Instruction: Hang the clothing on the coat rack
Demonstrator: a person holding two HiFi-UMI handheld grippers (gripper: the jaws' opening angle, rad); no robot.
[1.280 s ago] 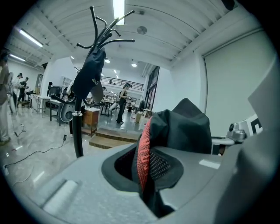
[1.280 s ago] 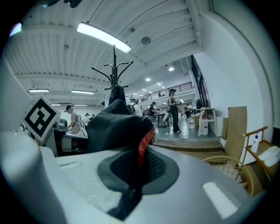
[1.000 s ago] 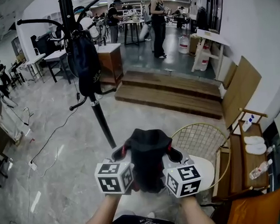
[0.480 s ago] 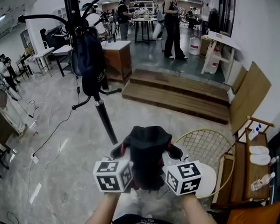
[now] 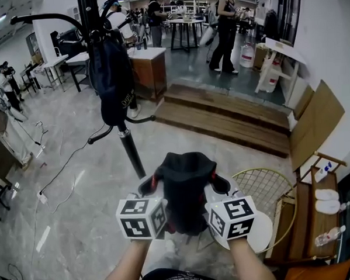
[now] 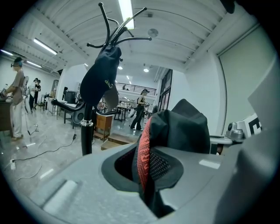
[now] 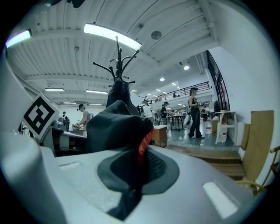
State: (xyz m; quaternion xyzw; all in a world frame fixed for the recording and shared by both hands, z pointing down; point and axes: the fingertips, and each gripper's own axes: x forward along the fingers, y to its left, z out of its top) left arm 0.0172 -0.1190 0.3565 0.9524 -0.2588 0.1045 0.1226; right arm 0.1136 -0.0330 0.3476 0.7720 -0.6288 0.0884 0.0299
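A black garment with red trim hangs between my two grippers. My left gripper is shut on its left edge, the red hem pinched between the jaws. On its right edge my right gripper is shut too, black cloth with red trim clamped in the jaws. The black coat rack stands ahead and to the left, with a dark garment hanging on it. The same rack with its hooks shows in the left gripper view and in the right gripper view.
A gold wire chair with a white seat stands at my right. Wooden steps lie ahead, a wooden cabinet behind the rack. A cable runs over the marble floor at left. People stand at tables in the background.
Both grippers have moved forward with the garment, toward the coat rack. The rack and steps stand nearer and lower in the head view; the chair has slid right.
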